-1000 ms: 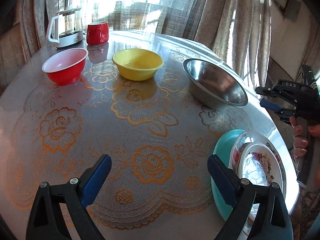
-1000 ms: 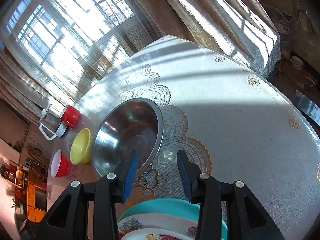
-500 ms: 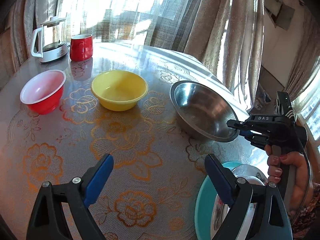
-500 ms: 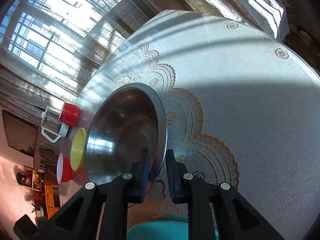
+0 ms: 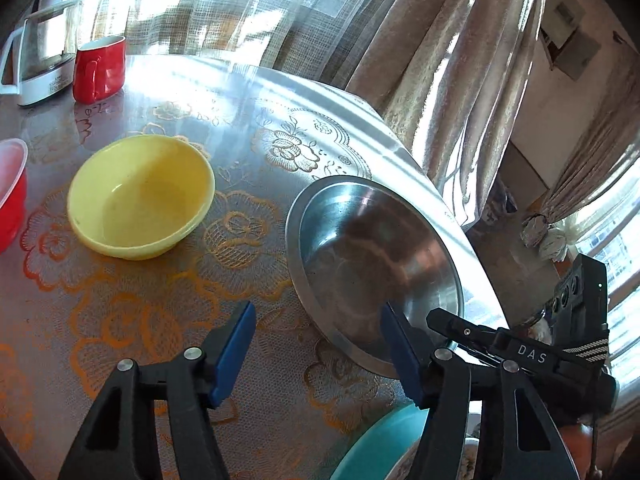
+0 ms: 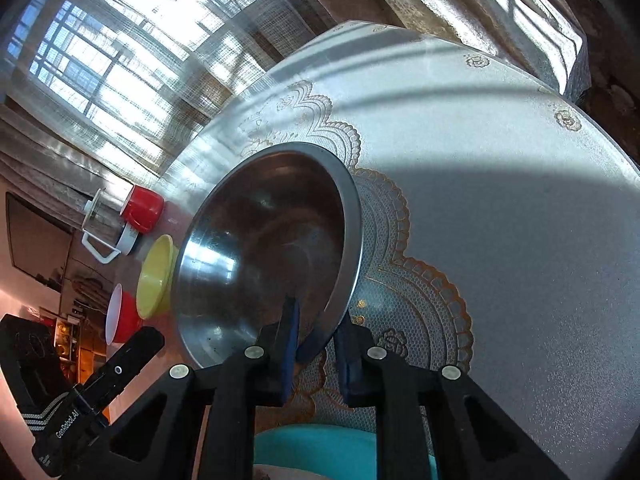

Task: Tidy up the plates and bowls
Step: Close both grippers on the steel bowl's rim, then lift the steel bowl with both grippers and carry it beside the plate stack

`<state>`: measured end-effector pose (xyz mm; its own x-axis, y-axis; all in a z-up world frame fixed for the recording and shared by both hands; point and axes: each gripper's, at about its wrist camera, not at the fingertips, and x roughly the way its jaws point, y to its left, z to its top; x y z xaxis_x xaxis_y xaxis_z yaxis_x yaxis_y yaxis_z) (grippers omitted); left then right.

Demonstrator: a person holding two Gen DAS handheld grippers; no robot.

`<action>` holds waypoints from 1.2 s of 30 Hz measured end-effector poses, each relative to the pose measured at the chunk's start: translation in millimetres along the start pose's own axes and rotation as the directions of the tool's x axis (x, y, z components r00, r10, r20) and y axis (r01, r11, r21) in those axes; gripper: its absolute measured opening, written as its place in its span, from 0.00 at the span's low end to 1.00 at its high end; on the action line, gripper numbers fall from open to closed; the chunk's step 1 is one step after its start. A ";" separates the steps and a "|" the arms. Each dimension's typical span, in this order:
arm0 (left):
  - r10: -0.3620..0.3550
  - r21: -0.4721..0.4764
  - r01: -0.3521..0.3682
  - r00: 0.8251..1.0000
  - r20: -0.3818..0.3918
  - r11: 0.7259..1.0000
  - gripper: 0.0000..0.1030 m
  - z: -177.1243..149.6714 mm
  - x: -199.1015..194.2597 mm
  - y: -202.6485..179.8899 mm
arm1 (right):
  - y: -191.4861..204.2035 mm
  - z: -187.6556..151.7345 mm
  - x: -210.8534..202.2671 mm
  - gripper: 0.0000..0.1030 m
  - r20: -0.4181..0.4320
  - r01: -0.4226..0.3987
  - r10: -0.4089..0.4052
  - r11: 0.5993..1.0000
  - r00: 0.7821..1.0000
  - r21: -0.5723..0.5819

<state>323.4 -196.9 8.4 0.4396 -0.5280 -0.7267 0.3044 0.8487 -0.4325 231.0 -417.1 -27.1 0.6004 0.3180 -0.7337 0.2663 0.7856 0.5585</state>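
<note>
A steel bowl [image 5: 372, 256] sits on the lace-covered table; in the right wrist view [image 6: 264, 256] it fills the middle. My right gripper [image 6: 318, 346] is shut on the steel bowl's near rim, one finger inside and one outside. My left gripper [image 5: 318, 350] is open and empty, hovering just in front of the steel bowl's near-left side. A yellow bowl [image 5: 140, 196] stands left of the steel bowl, and a red bowl [image 5: 10, 196] sits at the left edge. A teal plate [image 5: 384, 440] with a floral plate on it lies at the near right.
A red mug [image 5: 98, 68] and a white kettle [image 5: 38, 60] stand at the far left of the table. Curtains [image 5: 440, 60] hang behind the table's far edge. The table edge [image 5: 460, 216] drops off just right of the steel bowl.
My right gripper has slid further onto the steel bowl's rim and clamped on it. My left gripper has moved forward and right, nearer the steel bowl.
</note>
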 end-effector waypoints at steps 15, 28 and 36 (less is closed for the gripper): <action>0.064 0.147 -0.058 0.997 -0.040 0.987 0.24 -25.2 21.6 -12.8 | -1.4 -8.1 -1.8 0.15 -0.004 0.013 -0.013 1.000 1.000 -0.013; 0.047 0.090 -0.049 0.999 0.028 0.995 0.25 -48.7 -6.8 11.5 | 8.6 -26.6 -4.9 0.12 0.011 -0.021 0.021 1.000 1.000 -0.012; 0.062 0.069 -0.070 0.992 0.111 0.995 0.25 -63.5 -40.9 24.1 | 32.5 -42.9 -9.8 0.12 0.018 -0.054 0.055 0.996 0.998 -0.067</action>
<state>259.1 -152.9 -6.1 0.5486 -0.4745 -0.6883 0.3309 0.8793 -0.3425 201.4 -371.9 -18.3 0.6279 0.3509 -0.6947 0.1823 0.8014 0.5696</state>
